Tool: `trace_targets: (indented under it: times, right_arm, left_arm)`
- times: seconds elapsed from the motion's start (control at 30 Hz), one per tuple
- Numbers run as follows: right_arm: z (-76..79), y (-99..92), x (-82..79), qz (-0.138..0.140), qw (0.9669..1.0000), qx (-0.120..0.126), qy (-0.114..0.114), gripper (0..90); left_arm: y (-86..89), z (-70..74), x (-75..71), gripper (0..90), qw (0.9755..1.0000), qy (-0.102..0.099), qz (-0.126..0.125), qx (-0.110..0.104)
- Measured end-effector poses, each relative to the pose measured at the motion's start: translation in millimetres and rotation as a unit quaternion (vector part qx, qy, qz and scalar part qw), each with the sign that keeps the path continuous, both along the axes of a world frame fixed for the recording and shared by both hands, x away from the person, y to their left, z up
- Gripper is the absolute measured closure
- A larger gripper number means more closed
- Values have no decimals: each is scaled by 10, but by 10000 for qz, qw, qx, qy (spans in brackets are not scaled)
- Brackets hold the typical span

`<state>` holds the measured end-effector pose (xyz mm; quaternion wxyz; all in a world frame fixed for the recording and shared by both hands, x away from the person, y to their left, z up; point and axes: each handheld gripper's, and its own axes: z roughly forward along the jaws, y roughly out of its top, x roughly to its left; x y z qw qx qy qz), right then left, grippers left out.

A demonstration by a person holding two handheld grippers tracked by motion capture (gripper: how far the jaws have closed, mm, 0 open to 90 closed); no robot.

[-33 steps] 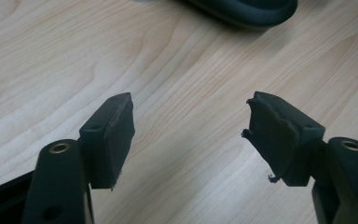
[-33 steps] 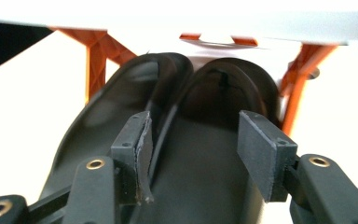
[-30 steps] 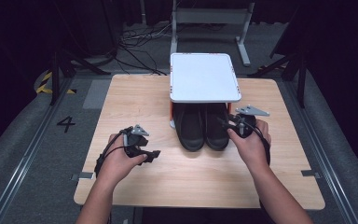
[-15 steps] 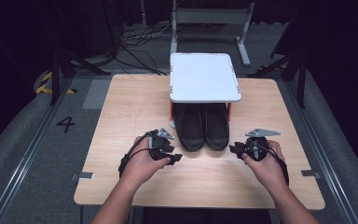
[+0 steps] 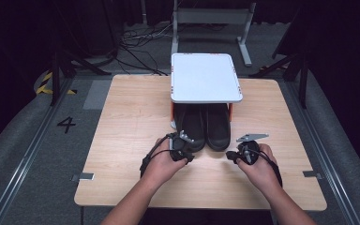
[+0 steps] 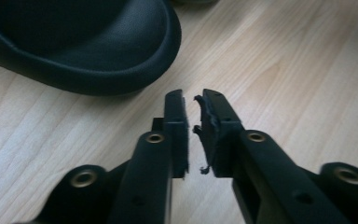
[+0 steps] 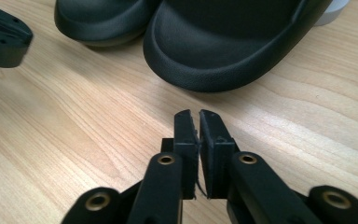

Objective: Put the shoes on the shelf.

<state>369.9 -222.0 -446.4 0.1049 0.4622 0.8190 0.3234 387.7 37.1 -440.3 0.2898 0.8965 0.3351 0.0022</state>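
Two black shoes stand side by side, toes toward me, under a white raised platform: the left shoe and the right shoe. My left gripper lies low on the wood just in front of the left shoe's toe. Its jaws have just been closing and stand shut with nothing between them. My right gripper sits in front of the right shoe's toe. Its jaws have also just been closing and are shut on nothing. Neither gripper touches a shoe.
The wooden table has bare surface to the left, right and front of the shoes. The platform's orange legs flank the shoes. In the right gripper view, the other gripper shows at the far left. Dark floor with cables surrounds the table.
My left hand has moved right, up to the left shoe's toe. My right hand has drawn back from beside the right shoe toward me, in front of its toe.
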Motion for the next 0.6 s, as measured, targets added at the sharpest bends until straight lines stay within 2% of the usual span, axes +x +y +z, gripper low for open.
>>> trace_targets:
  times: [0.17, 0.23, 0.3, 0.37, 0.43, 0.5, 0.53, 0.57, 0.6]
  right_arm:
    - [-54, 84, 57, 87, 9998, 0, 202, 900]
    - [-64, 123, 68, 128, 9997, 4, 222, 900]
    - [-62, 151, 84, 139, 9996, 19, 226, 900]
    - [-59, 164, 95, 135, 9996, 24, 227, 900]
    - [-57, 185, 126, 136, 9997, 29, 213, 900]
    - [-66, 196, 147, 123, 9996, 55, 237, 900]
    - [-73, 198, 157, 102, 9997, 54, 236, 900]
    - [-84, 201, 175, 95, 9998, 64, 181, 900]
    - [-85, 203, 192, 72, 9998, 85, 168, 900]
  left_arm:
    - [-166, -61, 25, 863, 9994, 299, -105, 116]
    - [-218, -75, 17, 847, 9993, 324, -146, 135]
    - [-260, -88, 19, 853, 9989, 300, -153, 319]
    - [-263, -89, 32, 867, 9991, 253, -62, 349]
    - [-247, -92, 70, 871, 9987, 120, 57, 490]
    - [-215, -101, 113, 868, 9987, 31, 192, 466]
    - [-196, -106, 135, 873, 9989, 75, 258, 384]
    - [-183, -109, 155, 858, 9987, -30, 340, 372]
    - [-174, -106, 170, 853, 9982, -143, 359, 459]
